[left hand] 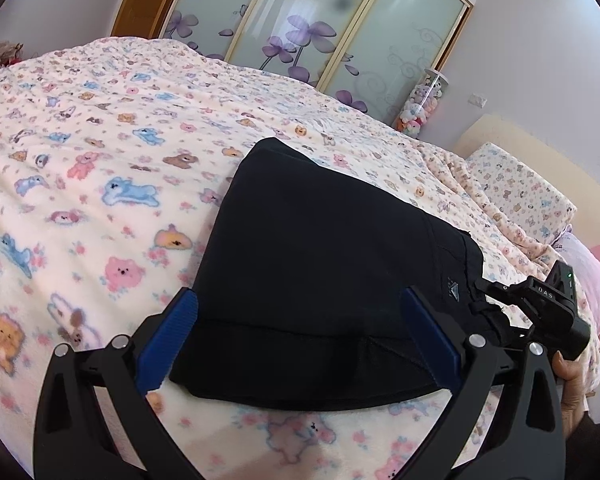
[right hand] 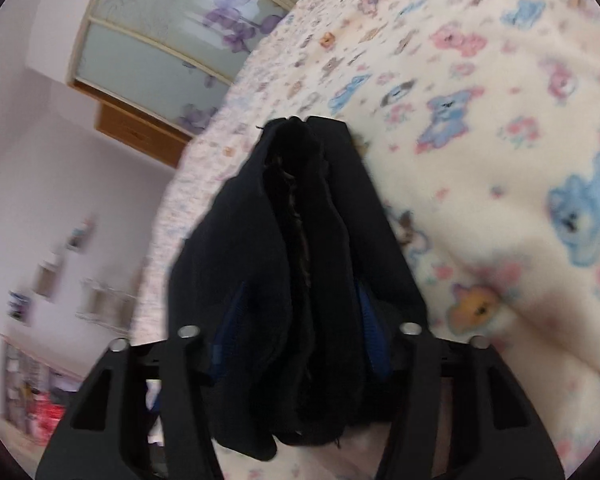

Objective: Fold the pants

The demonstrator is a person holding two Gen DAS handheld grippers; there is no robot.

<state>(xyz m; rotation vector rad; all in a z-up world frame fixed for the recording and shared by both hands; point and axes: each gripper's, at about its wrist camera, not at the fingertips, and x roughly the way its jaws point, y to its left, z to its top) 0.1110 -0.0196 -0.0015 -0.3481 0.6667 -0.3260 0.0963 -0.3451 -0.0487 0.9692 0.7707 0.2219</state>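
Folded black pants (left hand: 320, 248) lie on the bed's teddy-print blanket (left hand: 100, 160). My left gripper (left hand: 300, 294) is open wide. Its blue pads (left hand: 180, 328) straddle the near end of the pants, one at each side. At the right edge of this view, my right gripper (left hand: 484, 292) bites the pants' right corner, with a hand (left hand: 572, 376) behind it. In the right wrist view, bunched black fabric of the pants (right hand: 292, 240) fills the gap in my right gripper (right hand: 300, 292). It covers most of the blue pads (right hand: 374, 332), which press on it from both sides.
The blanket (right hand: 500, 160) spreads wide to the left of and behind the pants. A pillow (left hand: 520, 192) lies at the right by the headboard. Behind the bed are a flower-print sliding wardrobe (left hand: 320, 28) and a clear tube of plush toys (left hand: 420, 104).
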